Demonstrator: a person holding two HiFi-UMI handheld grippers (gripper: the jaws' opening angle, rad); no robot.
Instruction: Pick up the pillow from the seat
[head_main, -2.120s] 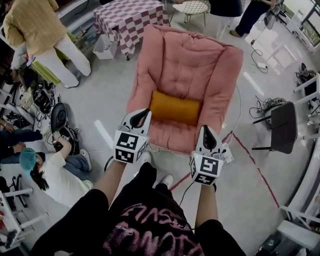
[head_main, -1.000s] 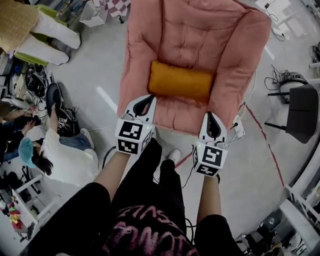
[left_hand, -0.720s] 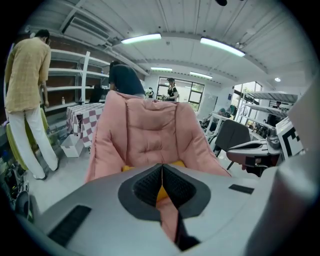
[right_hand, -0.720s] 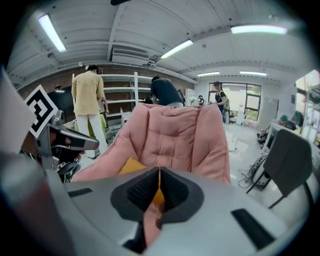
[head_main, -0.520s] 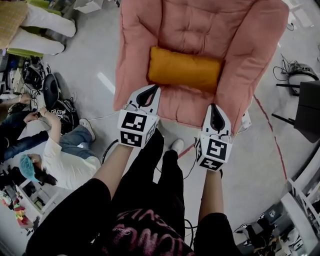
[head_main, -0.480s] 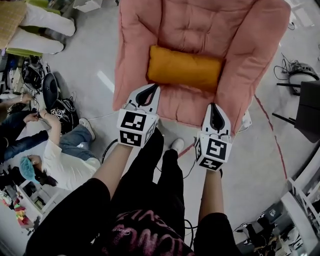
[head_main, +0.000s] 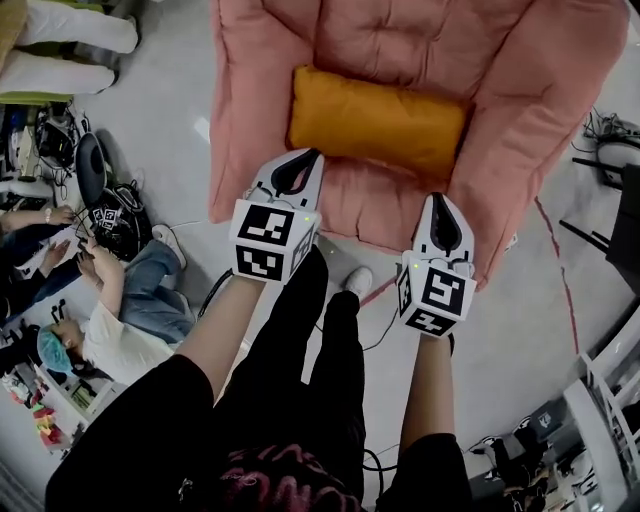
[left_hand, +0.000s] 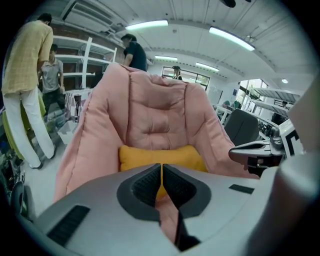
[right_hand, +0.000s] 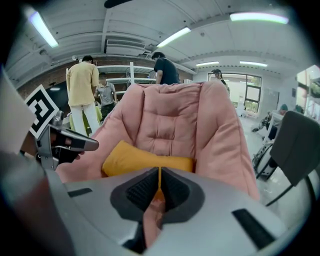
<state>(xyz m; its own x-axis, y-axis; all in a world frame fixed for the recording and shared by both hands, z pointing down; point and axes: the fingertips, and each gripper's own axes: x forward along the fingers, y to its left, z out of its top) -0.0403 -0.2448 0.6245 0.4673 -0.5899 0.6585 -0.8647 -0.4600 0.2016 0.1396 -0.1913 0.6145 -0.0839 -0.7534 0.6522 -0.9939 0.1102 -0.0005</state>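
An orange pillow (head_main: 378, 120) lies across the seat of a pink padded armchair (head_main: 250, 110), against its backrest. My left gripper (head_main: 310, 156) is shut and empty, its tip over the seat's front left part, just short of the pillow's near edge. My right gripper (head_main: 442, 201) is also shut and empty, over the seat's front right edge. In the left gripper view the pillow (left_hand: 145, 157) shows beyond the closed left gripper (left_hand: 162, 167). The right gripper view has the pillow (right_hand: 135, 159) ahead of the closed right gripper (right_hand: 160, 172). Neither gripper touches the pillow.
A person sits on the floor (head_main: 120, 330) at the left among bags and cables. Someone in white trousers (head_main: 60, 40) stands at the upper left. A dark office chair (head_main: 625, 215) stands at the right. A red line (head_main: 560, 290) runs across the floor.
Both grippers have sunk and come closer to the seat's front edge. The armchair and pillow fill more of the head view. Both stay shut.
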